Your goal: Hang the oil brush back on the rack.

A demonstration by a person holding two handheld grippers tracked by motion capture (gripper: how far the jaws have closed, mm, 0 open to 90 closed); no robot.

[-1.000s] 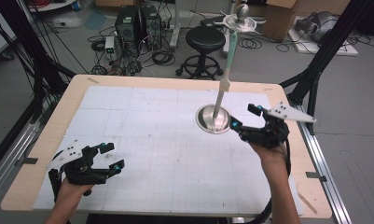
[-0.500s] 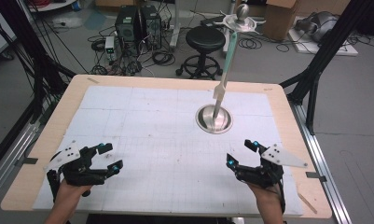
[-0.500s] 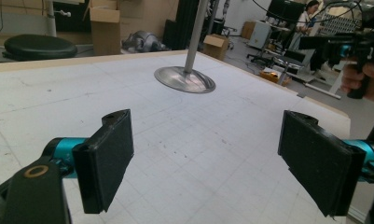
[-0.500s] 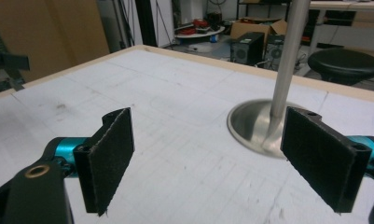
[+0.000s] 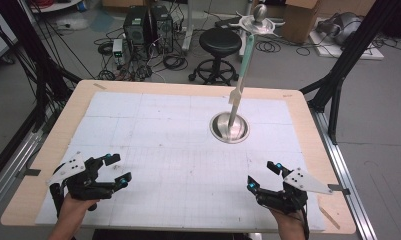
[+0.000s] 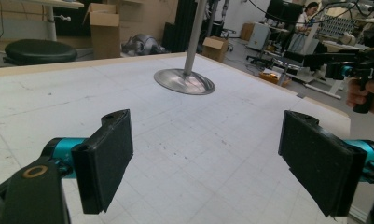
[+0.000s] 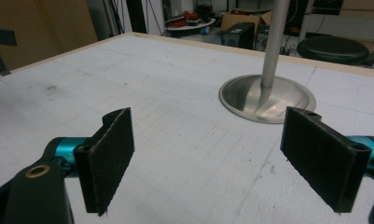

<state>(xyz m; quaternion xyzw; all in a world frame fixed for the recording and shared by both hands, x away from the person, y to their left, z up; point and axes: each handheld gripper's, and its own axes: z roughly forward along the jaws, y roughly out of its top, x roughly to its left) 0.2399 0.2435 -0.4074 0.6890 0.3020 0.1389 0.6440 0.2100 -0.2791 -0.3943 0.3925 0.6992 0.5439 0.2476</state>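
High view — left gripper (image 5: 117, 169), right gripper (image 5: 262, 176) fingers spread wide, holding nothing.

Both tools share one build. The left gripper (image 5: 114, 169) and right gripper (image 5: 263, 176) have black bodies, teal collars behind flat black rough-faced pads (image 6: 105, 163), and a grey three-cornered plate with dark dots on top. A brass-ringed hole (image 7: 37, 171) sits at 8 o'clock.

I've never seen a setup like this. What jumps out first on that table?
A tall metal pole on a round shiny steel base stands right of centre on the white gridded table mat, topped by a pronged silver hanger. Near the front edge, a person's hands hold two black grippers with teal accents, the left gripper and the right gripper, both with jaws wide open and empty.
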